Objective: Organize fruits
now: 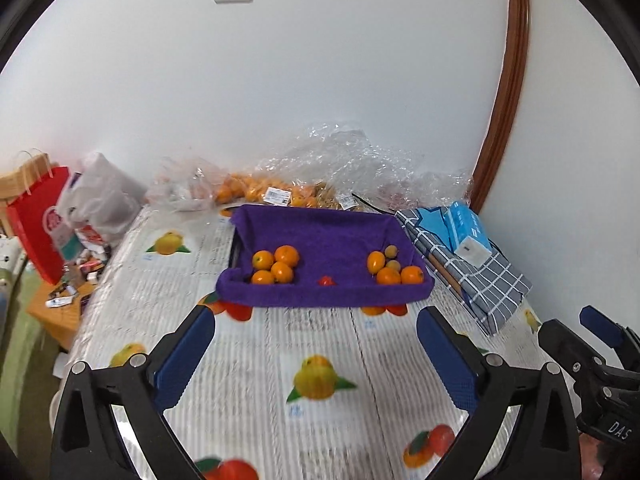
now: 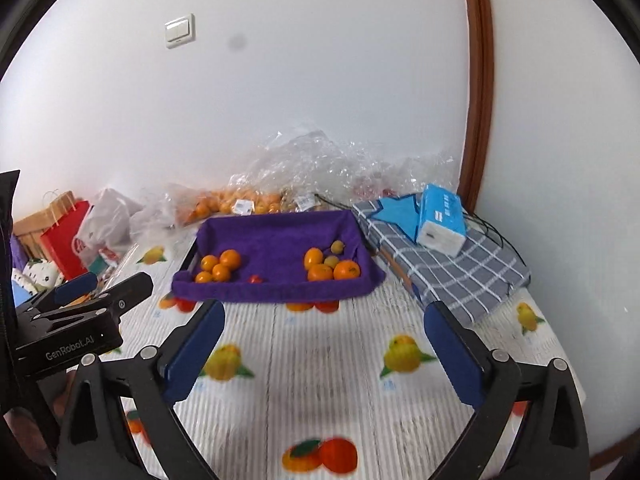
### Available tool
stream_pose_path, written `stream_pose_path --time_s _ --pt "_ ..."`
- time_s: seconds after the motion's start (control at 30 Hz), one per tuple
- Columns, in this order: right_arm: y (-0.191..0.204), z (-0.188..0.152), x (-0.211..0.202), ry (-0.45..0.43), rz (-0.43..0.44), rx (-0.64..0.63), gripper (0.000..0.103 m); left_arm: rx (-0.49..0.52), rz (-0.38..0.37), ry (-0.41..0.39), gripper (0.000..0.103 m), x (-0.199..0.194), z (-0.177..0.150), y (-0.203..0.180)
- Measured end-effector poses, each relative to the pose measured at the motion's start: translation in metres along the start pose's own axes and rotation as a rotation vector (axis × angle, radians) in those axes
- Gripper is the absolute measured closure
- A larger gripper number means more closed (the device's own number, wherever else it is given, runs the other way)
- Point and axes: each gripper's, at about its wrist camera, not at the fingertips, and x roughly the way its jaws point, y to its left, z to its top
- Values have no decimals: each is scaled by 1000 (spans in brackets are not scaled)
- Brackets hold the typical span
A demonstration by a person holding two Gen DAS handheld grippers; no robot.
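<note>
A tray lined with a purple towel (image 1: 320, 236) (image 2: 276, 236) stands on the table ahead of both grippers. Several small oranges (image 1: 276, 266) (image 2: 218, 266) lie at its left end. More oranges with two small brownish fruits (image 1: 394, 268) (image 2: 332, 266) lie at its right end. One small red fruit (image 1: 326, 280) (image 2: 255, 279) lies near the front wall between them. My left gripper (image 1: 316, 320) is open and empty, short of the tray. My right gripper (image 2: 324, 318) is open and empty, also short of the tray.
Clear plastic bags of oranges (image 1: 256, 190) (image 2: 236, 200) lie against the wall behind the tray. A blue tissue pack (image 1: 468, 230) (image 2: 440, 220) rests on a checked grey bag (image 1: 484, 276) (image 2: 452, 268) at right. A red paper bag (image 1: 40, 224) stands beyond the table's left edge.
</note>
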Motion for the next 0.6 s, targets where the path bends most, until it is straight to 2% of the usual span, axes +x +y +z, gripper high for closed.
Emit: stream_pose_path --time_s 0.13,0.2,0.5,0.6 --pt "-7 -7 -16 6 -4 27 4 36 27 -41 1 -30 -7 -10" --pt "-9 -11 -23 8 -20 31 4 39 12 -45 1 -37 -9 -12" --pt "-10 -13 -39 -15 -59 20 4 51 -7 -45 1 -46 -13 -25" --pt "-12 -15 -41 -17 -49 29 4 51 0 -52 1 -50 -12 -25"
